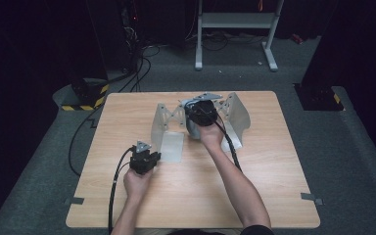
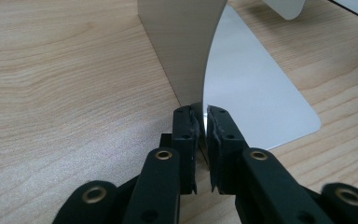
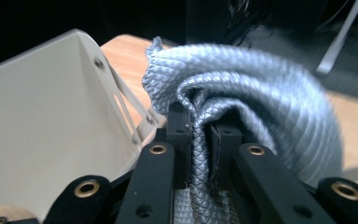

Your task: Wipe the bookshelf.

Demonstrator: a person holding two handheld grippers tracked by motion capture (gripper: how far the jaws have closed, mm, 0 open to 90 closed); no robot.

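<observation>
On the wooden table (image 1: 127, 147), the base edge of the metal bookend rack (image 2: 242, 84) is pinched by the closed left gripper (image 2: 204, 122), while a bunched grey textured cloth (image 3: 261, 102) is clamped by the right gripper (image 3: 200, 130) between the rack's two end plates.

Light falls from above onto the pale wooden table (image 1: 186, 196), which stands bright and evenly lit while the grey carpeted floor (image 1: 352, 147) dims toward a nearly black far background, and the forearms cast only soft, short shadows. In the left gripper view the bent white metal sheet (image 2: 256, 93) gleams with a pale sheen, and the black jaws at the near edge are slightly soft. In the right gripper view the silvery-grey woven cloth (image 3: 261, 98) is sharp near the jaws but blurs at its right edge, against a dark, unfocused background.
</observation>
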